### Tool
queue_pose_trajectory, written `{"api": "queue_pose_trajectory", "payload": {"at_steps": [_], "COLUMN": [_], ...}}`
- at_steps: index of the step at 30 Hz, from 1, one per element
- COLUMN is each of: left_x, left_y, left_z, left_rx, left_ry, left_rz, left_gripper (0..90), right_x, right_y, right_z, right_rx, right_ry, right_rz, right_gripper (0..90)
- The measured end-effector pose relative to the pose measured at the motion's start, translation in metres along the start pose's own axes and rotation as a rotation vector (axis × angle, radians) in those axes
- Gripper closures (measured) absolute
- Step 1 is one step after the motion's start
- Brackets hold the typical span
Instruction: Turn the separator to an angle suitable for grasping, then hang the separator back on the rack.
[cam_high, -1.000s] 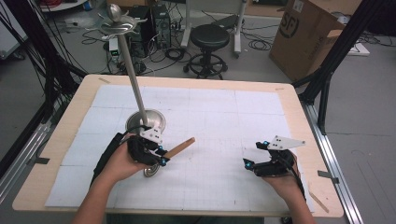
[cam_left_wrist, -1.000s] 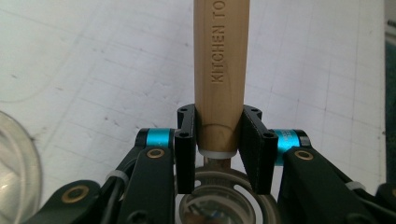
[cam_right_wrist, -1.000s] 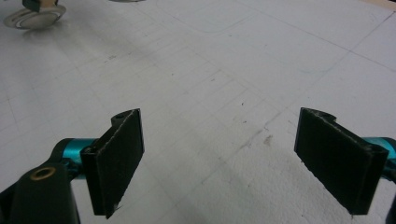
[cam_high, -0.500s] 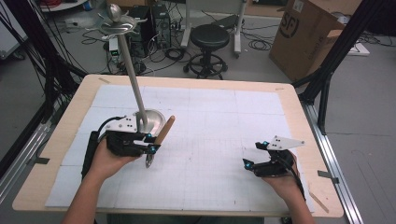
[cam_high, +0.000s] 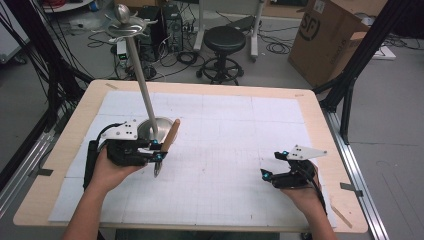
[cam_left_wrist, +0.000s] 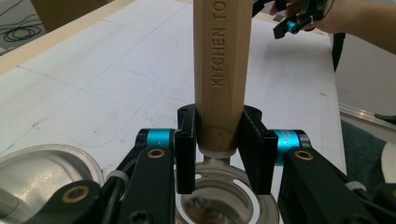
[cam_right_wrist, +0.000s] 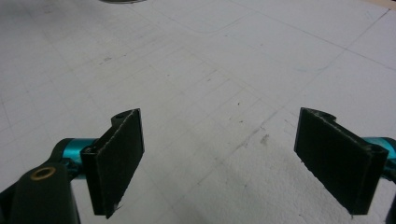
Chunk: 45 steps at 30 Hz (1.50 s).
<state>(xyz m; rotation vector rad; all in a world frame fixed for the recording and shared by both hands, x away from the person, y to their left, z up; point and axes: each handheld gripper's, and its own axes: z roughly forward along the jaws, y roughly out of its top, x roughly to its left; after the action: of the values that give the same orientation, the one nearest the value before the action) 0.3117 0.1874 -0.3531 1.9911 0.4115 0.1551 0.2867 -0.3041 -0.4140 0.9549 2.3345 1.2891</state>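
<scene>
Right gripper (cam_high: 272, 173) sits low over the near right part of the white mat (cam_high: 240, 145), held in the person's right hand (cam_high: 302, 192). Its jaws stand wide apart with only bare mat between them, as the right gripper view confirms (cam_right_wrist: 219, 163); nothing held.

Left gripper (cam_high: 159, 150), in the left hand (cam_high: 107, 170), is over the near left part of the mat. Its jaws are clamped on the wooden handle (cam_high: 171, 136) of a kitchen utensil (cam_high: 165, 147). In the left gripper view the pads (cam_left_wrist: 186, 140) press both sides of the handle (cam_left_wrist: 217, 70) close to its lower end, where the wood meets the metal part (cam_left_wrist: 219, 196). The handle carries embossed lettering reading "KITCHEN TO", the rest cut off by the frame edge.

In the high view the handle tilts up and away from the person, its free end leaning toward the stand; the metal end hangs below the jaws, just above the mat. What kind of head it has cannot be told.

Just beyond the left gripper, the round metal base (cam_high: 152, 127) of a stand rests on the mat. A thin pole (cam_high: 142, 85) rises from it, leaning in the picture toward the far left, topped by a ring of hooks and a knob (cam_high: 122, 17).

Farther off, past the wooden table edge (cam_high: 210, 86): a black stool (cam_high: 225, 42) and a cardboard box (cam_high: 327, 37) on the floor.
</scene>
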Motion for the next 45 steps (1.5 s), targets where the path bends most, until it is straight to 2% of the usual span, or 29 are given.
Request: {"api": "queue_pose_trajectory", "payload": {"at_steps": [8, 14, 18, 20, 25, 37, 45], "left_x": [0.002, 0.004, 0.004, 0.004, 0.0, 0.002, 0.001], "left_y": [0.001, 0.001, 0.001, 0.001, 0.003, 0.004, 0.008], "left_z": [-0.005, -0.015, -0.018, -0.019, -0.026, -0.039, -0.052], "left_rx": [-0.029, -0.088, -0.098, -0.1, -0.111, -0.161, -0.212], "left_ry": [0.024, 0.046, 0.052, 0.053, 0.064, 0.092, 0.124], "left_rz": [-0.003, -0.02, -0.017, -0.015, -0.011, -0.024, -0.03], "left_gripper": [69.1, 69.1, 69.1, 69.1, 69.0, 69.1, 69.1], "right_x": [0.002, 0.001, 0.002, 0.002, 0.003, 0.002, 0.003], "right_y": [0.0, -0.001, -0.001, 0.0, 0.0, 0.001, 0.001], "right_z": [0.0, -0.001, -0.002, -0.002, -0.005, -0.004, -0.003], "right_rx": [0.002, -0.005, -0.001, -0.001, -0.024, -0.021, -0.024], "right_ry": [0.0, -0.004, -0.002, -0.005, -0.011, -0.005, -0.004], "right_rz": [-0.011, -0.008, -0.017, -0.028, -0.031, -0.028, -0.029], "right_gripper": [15.1, 15.3, 16.3, 19.8, 23.8, 23.7, 23.7]}}
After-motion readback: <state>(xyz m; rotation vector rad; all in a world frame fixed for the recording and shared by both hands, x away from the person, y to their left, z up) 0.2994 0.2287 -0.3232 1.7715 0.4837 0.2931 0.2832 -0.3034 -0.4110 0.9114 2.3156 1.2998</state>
